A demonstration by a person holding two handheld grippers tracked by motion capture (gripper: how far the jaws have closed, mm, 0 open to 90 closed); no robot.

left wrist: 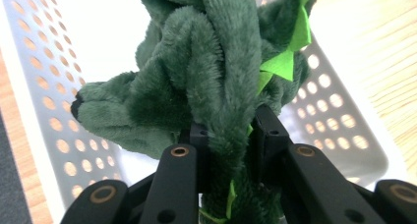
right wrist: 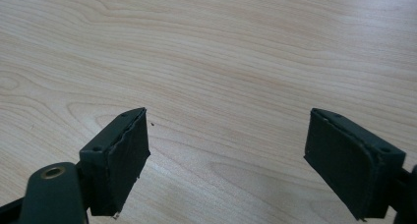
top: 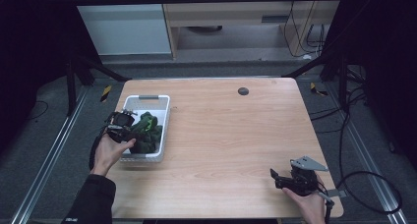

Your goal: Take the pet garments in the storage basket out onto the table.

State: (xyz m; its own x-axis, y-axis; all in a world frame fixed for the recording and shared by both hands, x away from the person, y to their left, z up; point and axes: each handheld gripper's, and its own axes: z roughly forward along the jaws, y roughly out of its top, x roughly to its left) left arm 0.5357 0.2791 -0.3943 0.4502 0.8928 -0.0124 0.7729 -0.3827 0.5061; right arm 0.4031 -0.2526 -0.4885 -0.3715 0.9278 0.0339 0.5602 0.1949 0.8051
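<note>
A dark green plush toy [top: 146,130] with bright green felt spikes lies in a white perforated basket [top: 147,97] at the table's left side. My left gripper [top: 129,127] reaches into the basket from its left. In the left gripper view the jaws of that gripper [left wrist: 231,130] pinch a fold of the plush toy [left wrist: 211,71], with the basket wall [left wrist: 54,116] behind it. My right gripper [top: 273,177] hovers low near the table's front right corner. Its jaws [right wrist: 228,155] stand wide open over bare wood, with nothing between them.
The wooden table [top: 231,135] has a small black round cap [top: 243,91] near its far edge. A black cable [top: 366,184] loops on the floor right of the table. Dark frame struts [top: 98,69] stand at the far corners.
</note>
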